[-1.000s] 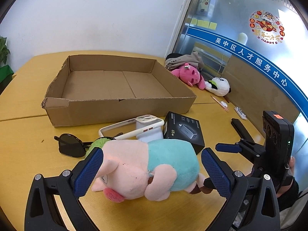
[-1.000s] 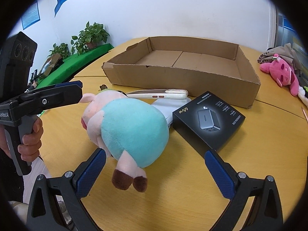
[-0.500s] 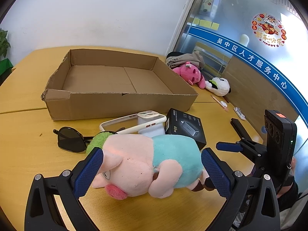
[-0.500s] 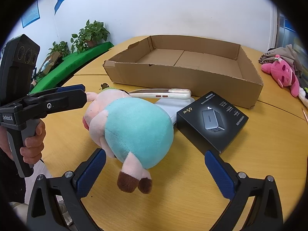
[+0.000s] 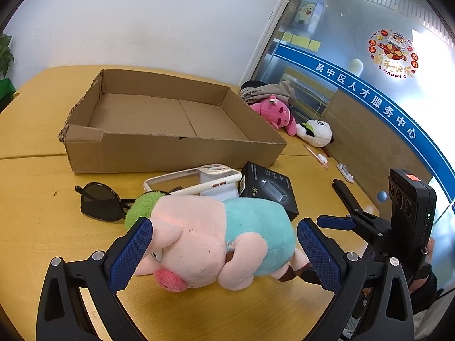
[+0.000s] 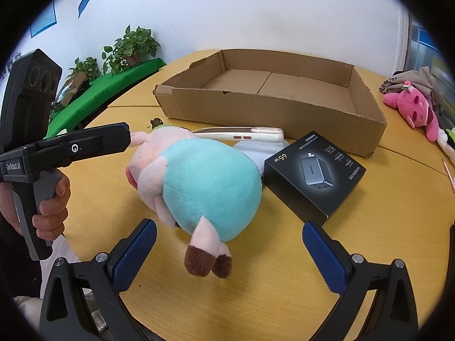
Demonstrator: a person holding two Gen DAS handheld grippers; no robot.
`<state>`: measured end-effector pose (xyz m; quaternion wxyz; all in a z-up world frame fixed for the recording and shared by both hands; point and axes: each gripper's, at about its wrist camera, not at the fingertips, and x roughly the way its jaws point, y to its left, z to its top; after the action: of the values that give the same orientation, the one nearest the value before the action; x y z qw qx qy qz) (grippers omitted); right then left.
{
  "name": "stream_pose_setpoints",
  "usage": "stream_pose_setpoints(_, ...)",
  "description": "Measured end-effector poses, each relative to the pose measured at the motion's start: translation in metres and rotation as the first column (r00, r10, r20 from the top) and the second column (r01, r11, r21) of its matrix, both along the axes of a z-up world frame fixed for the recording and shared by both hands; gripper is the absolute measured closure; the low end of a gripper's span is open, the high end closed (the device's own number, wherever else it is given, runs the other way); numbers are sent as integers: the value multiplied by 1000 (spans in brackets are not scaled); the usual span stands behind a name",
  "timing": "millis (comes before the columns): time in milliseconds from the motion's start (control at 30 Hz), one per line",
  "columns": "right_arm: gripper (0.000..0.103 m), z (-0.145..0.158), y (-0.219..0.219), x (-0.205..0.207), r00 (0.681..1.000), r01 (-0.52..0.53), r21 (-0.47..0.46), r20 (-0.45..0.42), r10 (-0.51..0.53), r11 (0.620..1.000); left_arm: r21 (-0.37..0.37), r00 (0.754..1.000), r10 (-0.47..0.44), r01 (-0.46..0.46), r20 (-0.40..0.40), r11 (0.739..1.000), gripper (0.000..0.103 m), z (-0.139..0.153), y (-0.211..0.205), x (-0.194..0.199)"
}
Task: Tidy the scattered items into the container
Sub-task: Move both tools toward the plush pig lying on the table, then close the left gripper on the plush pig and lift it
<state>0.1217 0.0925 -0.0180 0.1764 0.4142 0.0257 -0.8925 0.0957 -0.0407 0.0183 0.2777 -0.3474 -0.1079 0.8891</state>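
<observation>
A pink plush pig [image 5: 216, 236] in a teal shirt lies on its side on the yellow table; it also shows in the right wrist view [image 6: 199, 182]. My left gripper [image 5: 224, 255] is open with its blue pads on either side of the pig. My right gripper [image 6: 227, 255] is open and empty, just short of the pig's feet. Behind the pig lie a black charger box [image 5: 267, 190], a white phone case [image 5: 196, 182] and black sunglasses [image 5: 99, 201]. The empty cardboard box [image 5: 170, 153] stands beyond them.
A pink plush [image 5: 277, 112], a panda plush [image 5: 315, 133] and folded clothes [image 5: 264, 91] lie at the far right by the glass wall. A pen [image 5: 315, 153] lies near them. Green plants [image 6: 125, 48] stand left of the table.
My left gripper has risen and tipped down a little, keeping the pig between its open pads. My right gripper has edged slightly closer to the pig. No object has moved.
</observation>
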Motion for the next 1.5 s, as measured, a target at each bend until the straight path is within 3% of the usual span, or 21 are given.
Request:
stream_pose_setpoints(267,1,-4,-9,-8,999,-22,19,25,21,1000,10,999,33,-33,-1,999,0,0,-16,9)
stream_pose_setpoints(433,1,-18,-13,-15,998,-33,21,59,31,999,19,998,61,-62,34,998,0,-16,-22,-1)
stream_pose_setpoints(667,1,-30,-23,-28,995,-48,6,90,48,999,55,995,19,-25,101,998,0,-37,-25,-23)
stream_pose_setpoints(867,1,-43,-36,-42,988,-77,12,133,75,997,67,987,-68,59,144,996,1,-54,-15,-39)
stream_pose_setpoints(1067,1,-54,-40,-53,982,-90,-8,166,90,996,140,978,-113,88,177,986,7,-64,-20,-41)
stream_pose_setpoints(1333,17,-47,-41,-50,984,-116,-11,134,116,993,144,975,-135,111,175,983,22,-60,-28,-31)
stream_pose_setpoints(1500,22,-34,-40,-44,986,-124,-30,106,127,992,124,981,-139,122,137,985,23,-42,-26,-22)
